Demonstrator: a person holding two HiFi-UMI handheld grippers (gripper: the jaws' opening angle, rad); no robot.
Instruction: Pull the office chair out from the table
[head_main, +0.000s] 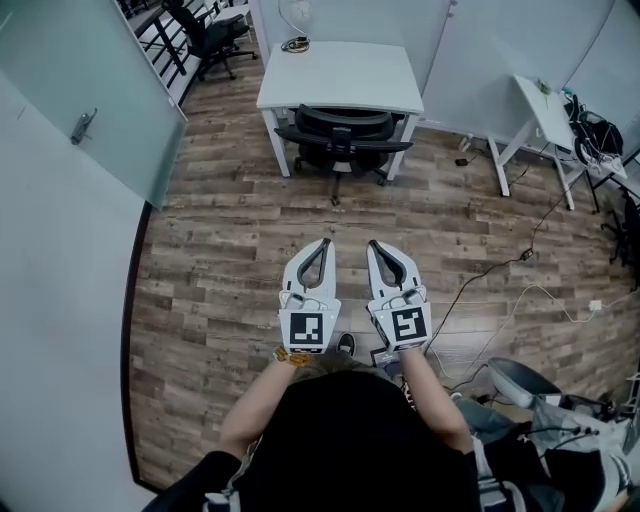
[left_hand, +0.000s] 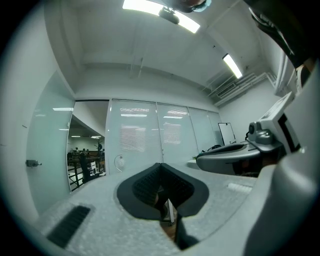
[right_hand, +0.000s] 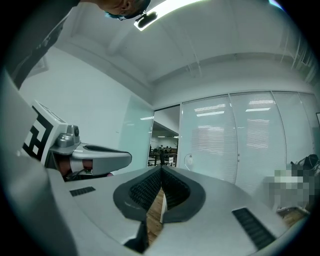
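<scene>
A black office chair is tucked under a white table at the far side of the room in the head view. My left gripper and right gripper are held side by side over the wooden floor, well short of the chair, both pointing toward it. Each is shut with nothing between its jaws. In the left gripper view the left gripper has its tips together, and the right gripper's body shows at the right. The right gripper view shows the right gripper closed too.
A frosted glass door stands open at the left. A second white table sits at the right, with cables trailing over the floor. Another black chair stands beyond the doorway. A small object lies on the table.
</scene>
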